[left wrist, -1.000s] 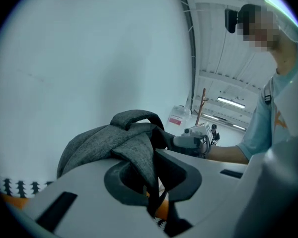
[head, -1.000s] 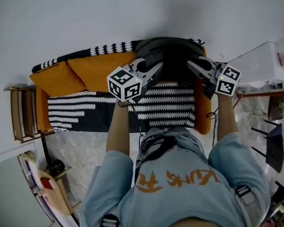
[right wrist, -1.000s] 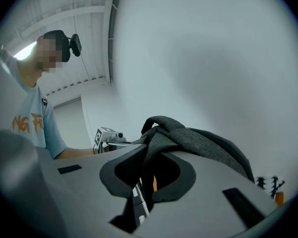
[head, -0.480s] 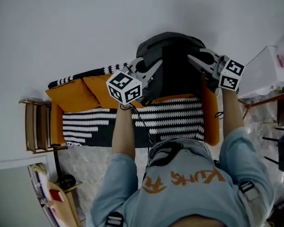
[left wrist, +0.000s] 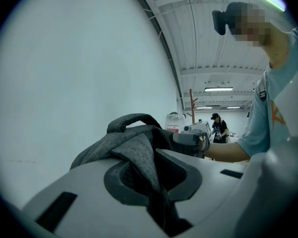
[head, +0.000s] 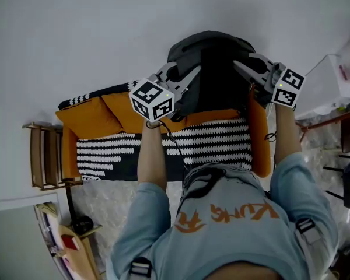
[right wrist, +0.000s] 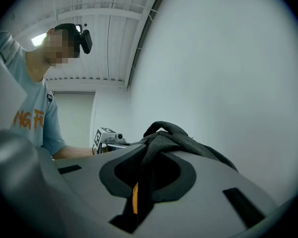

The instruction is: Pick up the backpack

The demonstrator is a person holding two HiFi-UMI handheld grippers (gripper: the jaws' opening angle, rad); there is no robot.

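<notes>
Backpack (head: 214,60) spans between both grippers, above the sofa (head: 105,112). Left gripper (head: 191,76) jaws are clamped on its left-side fabric, right gripper (head: 240,69) jaws on its right side.

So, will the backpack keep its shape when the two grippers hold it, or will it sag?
Probably it sags: the backpack is soft fabric that bunches where the left gripper and right gripper pinch it. Its rough weave likely resists slipping. Its weight cannot be judged.
</notes>
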